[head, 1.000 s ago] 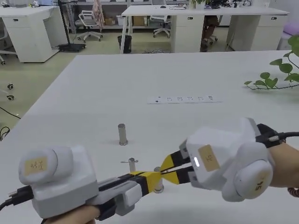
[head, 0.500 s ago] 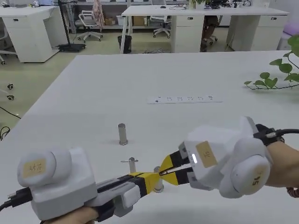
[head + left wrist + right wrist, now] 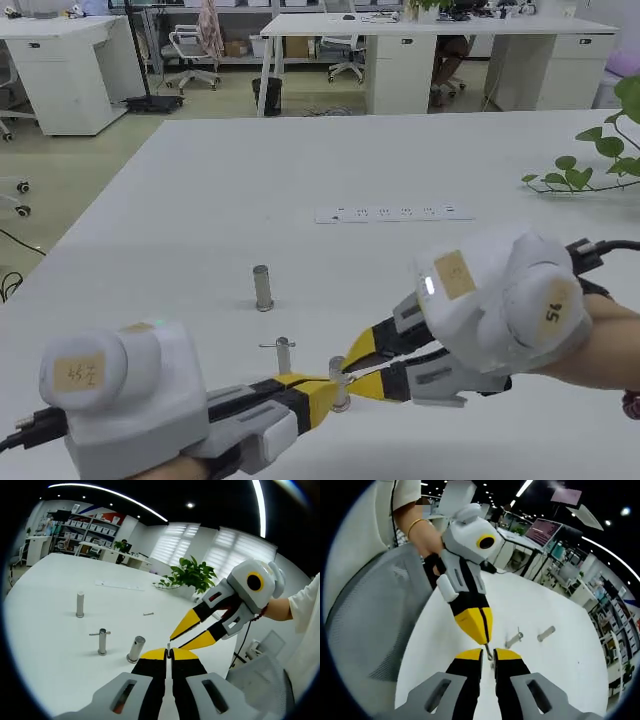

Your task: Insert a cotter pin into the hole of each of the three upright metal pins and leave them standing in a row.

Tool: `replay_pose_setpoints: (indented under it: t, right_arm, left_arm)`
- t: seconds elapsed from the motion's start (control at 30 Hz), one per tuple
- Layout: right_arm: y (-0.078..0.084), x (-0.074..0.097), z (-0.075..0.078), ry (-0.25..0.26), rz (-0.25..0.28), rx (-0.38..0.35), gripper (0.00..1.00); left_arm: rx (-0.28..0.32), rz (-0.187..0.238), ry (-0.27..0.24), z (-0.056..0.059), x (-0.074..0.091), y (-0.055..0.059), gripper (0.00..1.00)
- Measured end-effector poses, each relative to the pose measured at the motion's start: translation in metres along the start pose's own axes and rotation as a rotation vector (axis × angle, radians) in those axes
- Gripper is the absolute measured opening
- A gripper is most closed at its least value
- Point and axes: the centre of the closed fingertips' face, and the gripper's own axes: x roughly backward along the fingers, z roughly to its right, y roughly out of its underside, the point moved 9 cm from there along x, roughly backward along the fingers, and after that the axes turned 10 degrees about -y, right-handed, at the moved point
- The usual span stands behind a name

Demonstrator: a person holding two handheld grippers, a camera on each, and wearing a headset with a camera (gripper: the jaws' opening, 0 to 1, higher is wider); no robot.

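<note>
My left gripper [image 3: 169,651] is clamped on the cotter pin [image 3: 168,645], just beside the near post [image 3: 135,649]. The right gripper [image 3: 175,643] has its jaws slightly apart around it, probably to take it over for inserting.

Left gripper [image 3: 322,384]: comes in from my lower left and points right and away from me. The jaws are pressed flat together, yellow tips meeting.
Left grip: a thin cotter pin [image 3: 169,645] is nipped at the very tips.
Right gripper [image 3: 347,373]: reaches in from my right, pointing left and tilted slightly down. The jaws form a narrow V with the tips a little apart.
Tips: the two grippers sit nose to nose; I cannot tell whether they touch.
Left hand [image 3: 427,541]: closed round the handle.
Right wrist [image 3: 605,350]: behind the white housing, with my forearm running off to the right.
</note>
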Motion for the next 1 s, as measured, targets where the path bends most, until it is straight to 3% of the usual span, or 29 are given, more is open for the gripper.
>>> replay_pose_setpoints:
  t: [0.27, 0.33, 0.4, 0.67, 1.0]
  right_arm:
    - [0.011, 0.008, 0.003, -0.027, 0.099, -0.199, 0.15]
    - [0.013, 0.008, 0.002, -0.056, 0.144, -0.275, 0.16]
    - [0.015, 0.009, 0.002, -0.078, 0.166, -0.306, 0.18]
    - [0.024, 0.009, -0.002, -0.146, 0.225, -0.379, 0.18]
    - [0.035, 0.003, -0.016, -0.239, 0.216, -0.396, 0.18]
  left_arm:
    - [-0.080, -0.010, 0.014, -0.001, 0.003, 0.003, 0.00]
    - [-0.100, -0.012, 0.022, 0.000, 0.004, 0.004, 0.00]
    - [-0.122, -0.015, 0.033, 0.001, 0.004, 0.005, 0.00]
    - [-0.210, -0.037, 0.089, 0.008, 0.005, 0.008, 0.00]
    - [-0.273, -0.058, 0.161, 0.016, 0.006, 0.013, 0.00]
